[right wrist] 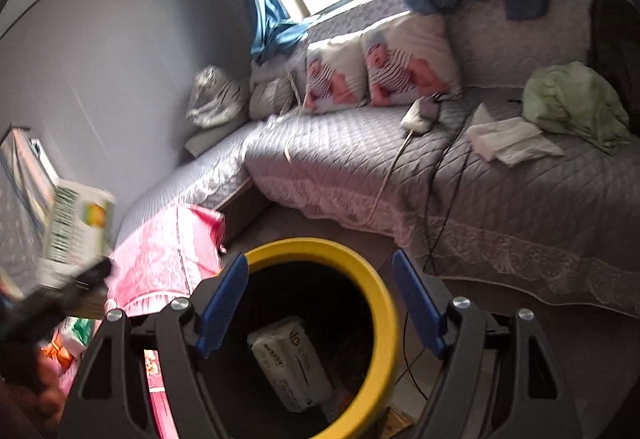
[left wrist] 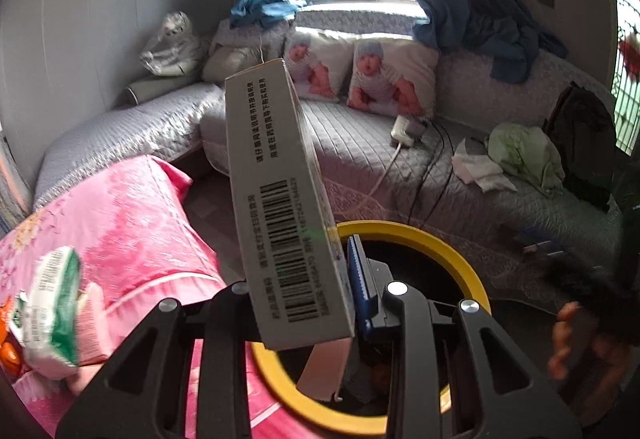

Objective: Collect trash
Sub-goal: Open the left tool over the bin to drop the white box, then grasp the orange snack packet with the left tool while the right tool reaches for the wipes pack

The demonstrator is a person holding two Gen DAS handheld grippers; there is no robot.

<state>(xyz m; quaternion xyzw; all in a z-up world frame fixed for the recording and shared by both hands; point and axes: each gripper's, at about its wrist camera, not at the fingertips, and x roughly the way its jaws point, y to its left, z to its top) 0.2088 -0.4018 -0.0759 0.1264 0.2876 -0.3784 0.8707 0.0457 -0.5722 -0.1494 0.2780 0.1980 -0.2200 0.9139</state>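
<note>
Left gripper [left wrist: 320, 303] clamped on a barcoded carton [left wrist: 276, 207], poised over the yellow-rimmed bin [left wrist: 436, 243] below. Right gripper [right wrist: 320, 303] parted, empty, above the same bin. Disposal step; next, release the carton.

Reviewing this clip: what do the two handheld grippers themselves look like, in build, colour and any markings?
Both are alike. The right gripper has black plastic linkage arms with cut-out slots, round silver pivot bolts, and two blue ribbed finger pads. The left gripper shows the same black frame, silver bolts and a blue ribbed pad. No cables or printed markings are visible on either.
</note>
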